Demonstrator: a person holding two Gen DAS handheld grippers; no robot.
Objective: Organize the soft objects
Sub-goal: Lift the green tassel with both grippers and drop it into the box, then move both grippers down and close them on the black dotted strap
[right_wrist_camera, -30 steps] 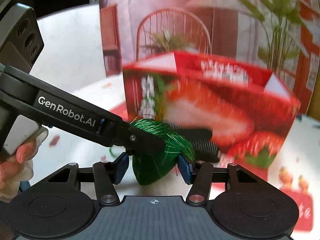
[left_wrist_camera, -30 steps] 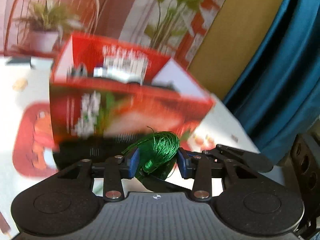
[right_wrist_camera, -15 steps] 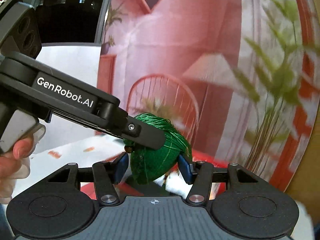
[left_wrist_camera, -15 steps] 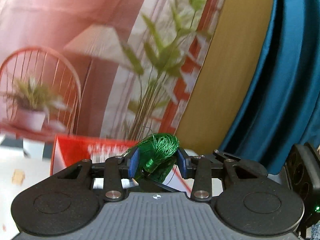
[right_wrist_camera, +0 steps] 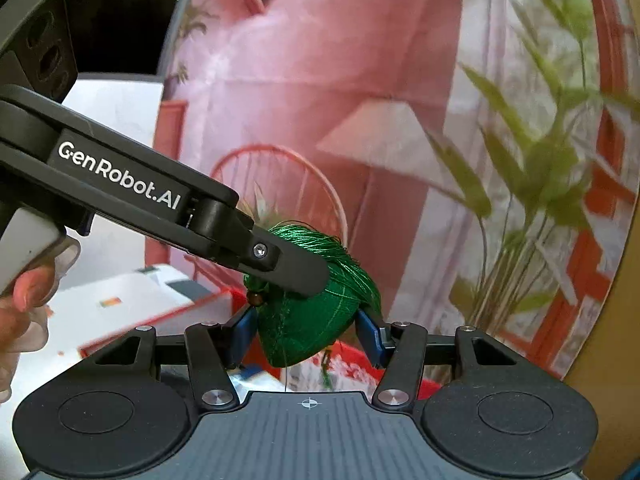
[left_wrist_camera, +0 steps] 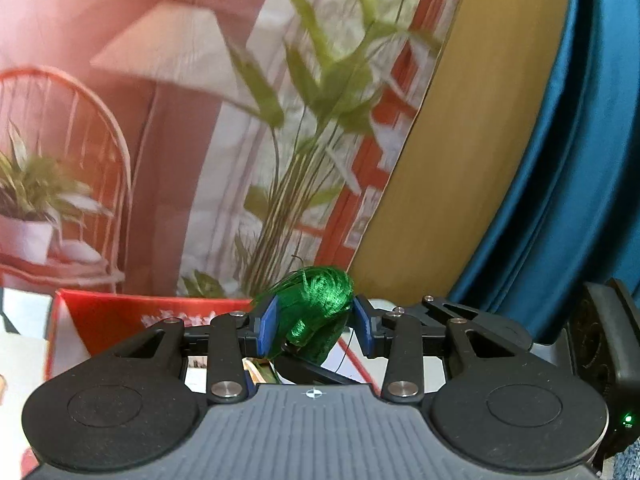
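A green silk sachet with a thread tassel hangs in the air, held by both grippers. In the left wrist view my left gripper [left_wrist_camera: 314, 324] is shut on the shiny tassel end [left_wrist_camera: 320, 300], which bulges between the blue pads. In the right wrist view my right gripper [right_wrist_camera: 306, 334] is shut on the sachet's stitched body [right_wrist_camera: 304, 336]. There one of the left gripper's fingers [right_wrist_camera: 288, 268] reaches in from the left and lies over the sachet's top. A small brown bead [right_wrist_camera: 256, 299] shows under it.
A red strawberry-printed box [left_wrist_camera: 120, 314] stands open below and ahead, mostly hidden by the gripper bodies. A printed backdrop [left_wrist_camera: 180, 120] of a chair, lamp and plant rises behind it. A blue curtain [left_wrist_camera: 580, 180] hangs at the right. A hand [right_wrist_camera: 20, 312] holds the left gripper's handle.
Both grippers have risen together with the sachet still held. The red box has slid from the middle of both views down to the bottom edge.
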